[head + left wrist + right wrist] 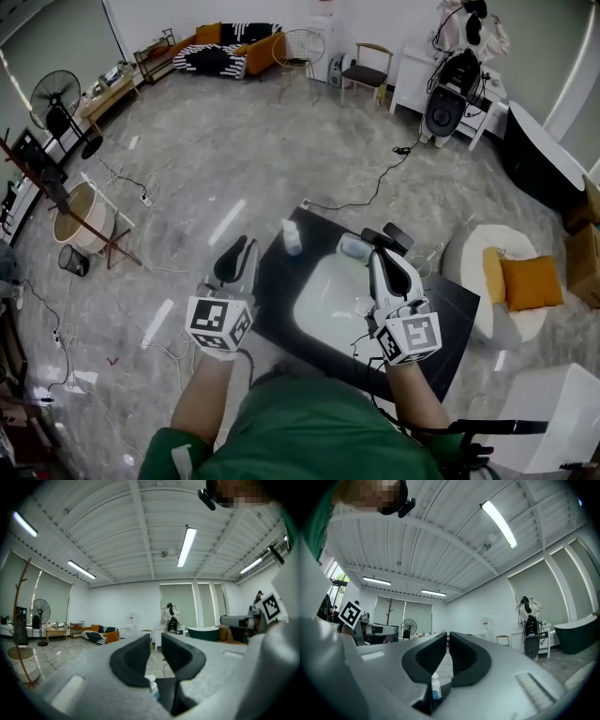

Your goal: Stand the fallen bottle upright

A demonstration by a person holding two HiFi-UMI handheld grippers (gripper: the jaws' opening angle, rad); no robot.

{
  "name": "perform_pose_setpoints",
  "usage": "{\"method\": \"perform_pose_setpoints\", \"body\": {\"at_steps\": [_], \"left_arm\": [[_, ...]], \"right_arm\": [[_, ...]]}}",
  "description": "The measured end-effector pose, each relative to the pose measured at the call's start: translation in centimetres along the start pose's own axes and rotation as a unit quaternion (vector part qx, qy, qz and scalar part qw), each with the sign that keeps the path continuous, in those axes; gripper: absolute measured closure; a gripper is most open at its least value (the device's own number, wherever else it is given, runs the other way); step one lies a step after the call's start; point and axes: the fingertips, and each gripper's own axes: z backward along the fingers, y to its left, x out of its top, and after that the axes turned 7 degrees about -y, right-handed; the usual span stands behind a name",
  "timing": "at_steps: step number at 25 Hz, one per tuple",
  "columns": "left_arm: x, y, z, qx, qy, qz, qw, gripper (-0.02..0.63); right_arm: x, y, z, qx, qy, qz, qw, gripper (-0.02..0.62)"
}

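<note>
Standing on its base, the bottle (292,236) sits near the far left corner of the dark table (277,309), at about 11 o'clock from the person. Its white cap is up, and a blue label shows in both gripper views. Judged from that, the righting looks done, and all that may remain is to draw the grippers away.

One doubt stays. A pale rounded thing (354,247) lies on the table at 3 o'clock of the bottle, too blurred to name. If it is a second container on its side, work is left.

The left gripper (240,255) hangs off the table's left edge at 8 o'clock of the bottle. Its jaws are drawn narrow with only floor and the far bottle seen through the slit, so it carries nothing. The right gripper (392,239) is over the table at 3 o'clock of the bottle, just beside the pale thing. Its jaws are nearly together and empty too.

Counted: one upright bottle, one unnamed pale thing, two grippers and one table. Farther out there is one standing fan (56,98) at 10 o'clock, one orange sofa (230,47) at 12 and one orange cushion (530,281) at 3.
</note>
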Motion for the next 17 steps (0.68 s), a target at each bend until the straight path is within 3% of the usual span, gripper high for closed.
{"method": "perform_pose_setpoints", "body": {"at_steps": [9,17], "left_arm": [[-0.3,-1.8,-1.2,0.003,0.01,-0.007,0.9999,0.531],[-1.8,1.7,3.8,-0.002,0.008,-0.004,1.0,0.528]], "right_arm": [[-0.2,-2.2,0.6,0.003,0.0,-0.01,1.0,0.577],[-1.9,4.0,1.3,-0.001,0.0,-0.003,1.0,0.578]]}}
